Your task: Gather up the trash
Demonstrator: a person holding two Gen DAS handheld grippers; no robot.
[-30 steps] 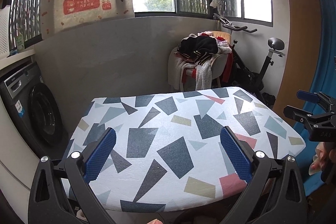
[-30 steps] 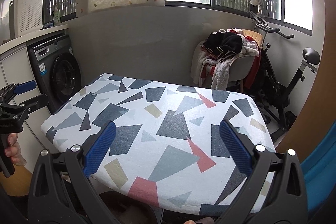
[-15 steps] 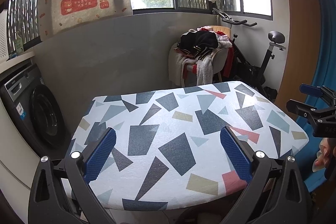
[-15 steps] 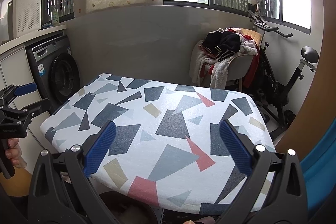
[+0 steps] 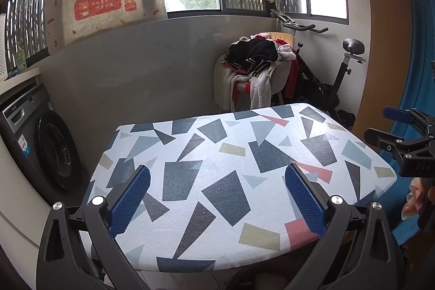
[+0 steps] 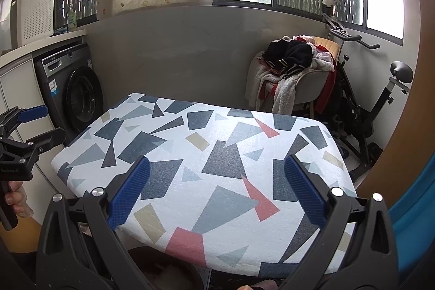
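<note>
Over the last second both tools have only drifted slightly above the patterned worktop [image 5: 223, 154], so nothing was grabbed or dropped. The left tool [image 5: 217, 173] and right tool [image 6: 217, 167] gape open, empty. No trash shows on the worktop; a dark bin [image 6: 168, 271] under its near edge holds something pale, too blurred to name

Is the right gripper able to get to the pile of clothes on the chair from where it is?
Probably not yet. The right gripper hangs open at the table's near edge, and the clothes lie beyond its far side.
</note>
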